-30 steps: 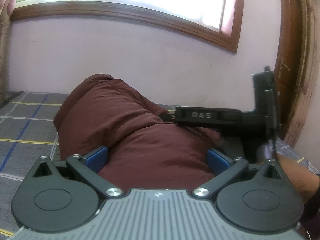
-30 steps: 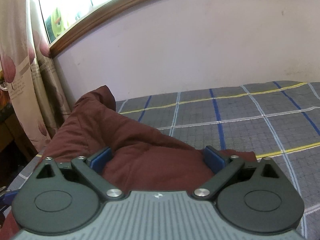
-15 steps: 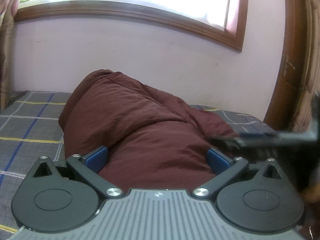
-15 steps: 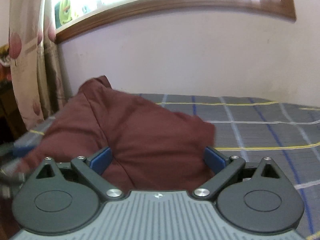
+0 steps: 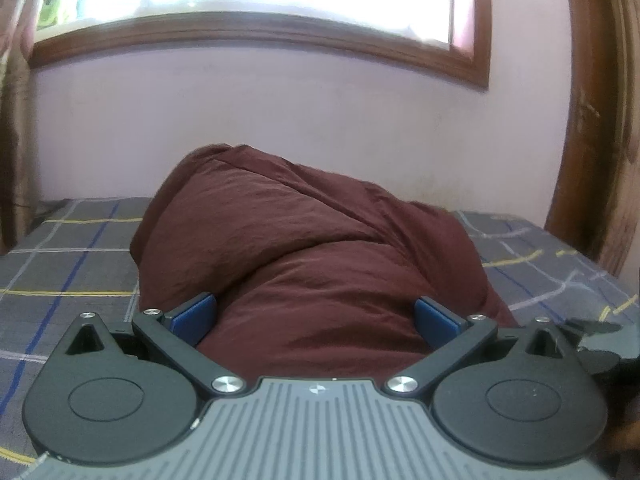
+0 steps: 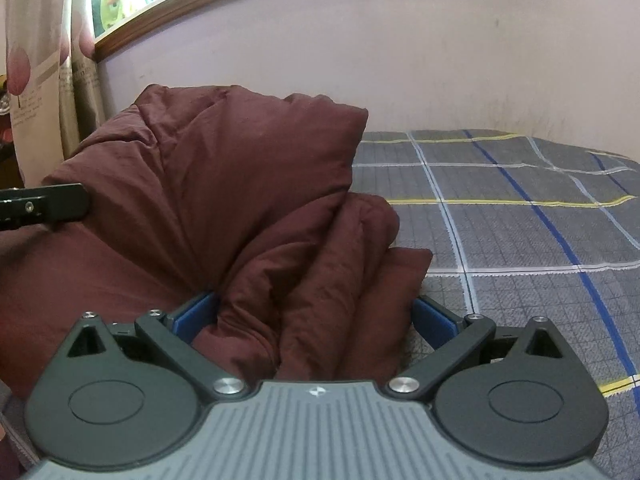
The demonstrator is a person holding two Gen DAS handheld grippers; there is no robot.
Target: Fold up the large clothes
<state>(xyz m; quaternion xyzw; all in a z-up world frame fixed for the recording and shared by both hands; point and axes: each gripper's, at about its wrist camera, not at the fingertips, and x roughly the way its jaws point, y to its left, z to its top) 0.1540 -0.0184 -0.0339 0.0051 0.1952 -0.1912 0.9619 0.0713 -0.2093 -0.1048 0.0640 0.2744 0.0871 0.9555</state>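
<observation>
Resting on the grey plaid bedsheet [image 6: 520, 240], the bunched maroon fabric garment [image 5: 312, 264] fills both my left gripper [image 5: 314, 316] and right gripper [image 6: 314, 316], each spread wide — only the right view shows its stacked folds.

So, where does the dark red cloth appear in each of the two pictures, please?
Left wrist view: the dark red cloth fills the centre, heaped from the left gripper back toward the wall.
Right wrist view: the cloth sits left of centre, bunched in folds at the right gripper.
Shared landmark: the grey checked bedsheet under it, also seen at.
</observation>
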